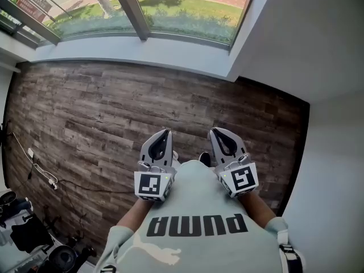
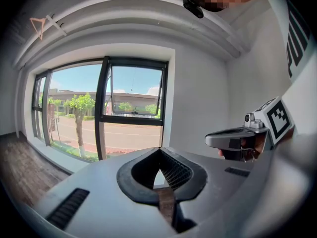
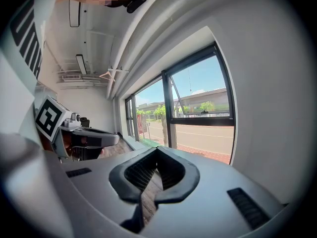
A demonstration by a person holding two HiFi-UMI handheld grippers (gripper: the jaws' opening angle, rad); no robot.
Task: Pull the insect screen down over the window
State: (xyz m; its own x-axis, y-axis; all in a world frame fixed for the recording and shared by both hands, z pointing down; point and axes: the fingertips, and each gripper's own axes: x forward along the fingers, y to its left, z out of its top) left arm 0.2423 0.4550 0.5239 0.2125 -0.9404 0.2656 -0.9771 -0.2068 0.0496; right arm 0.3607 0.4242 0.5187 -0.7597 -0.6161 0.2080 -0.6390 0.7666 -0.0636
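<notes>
We see the left gripper (image 1: 165, 131) and the right gripper (image 1: 215, 130) side by side just below the middle of the head view, the left toward 7 o'clock and the right toward 5 o'clock, both held out in front of a pale shirt (image 1: 199, 223) and pointing toward 12 o'clock. Each gripper's own view shows its fingers brought fully together, tips meeting, with nothing between them; only wooden floor (image 1: 114, 112) shows through the hollow between the pads. The window (image 1: 142, 10) runs across the top of the head view from 11 to 1 o'clock, above a white sill (image 1: 142, 50) and well apart from both grippers. In the left gripper view it stands at 10 o'clock, in the right gripper view at 2 o'clock, with dark frames and a street and trees outside. We cannot make out the screen itself in any view. A white wall (image 1: 318, 44) fills 3 o'clock, a thin cable (image 1: 40, 169) lies on the floor at 9 o'clock, and dark gear (image 1: 25, 232) sits at 8 o'clock.
</notes>
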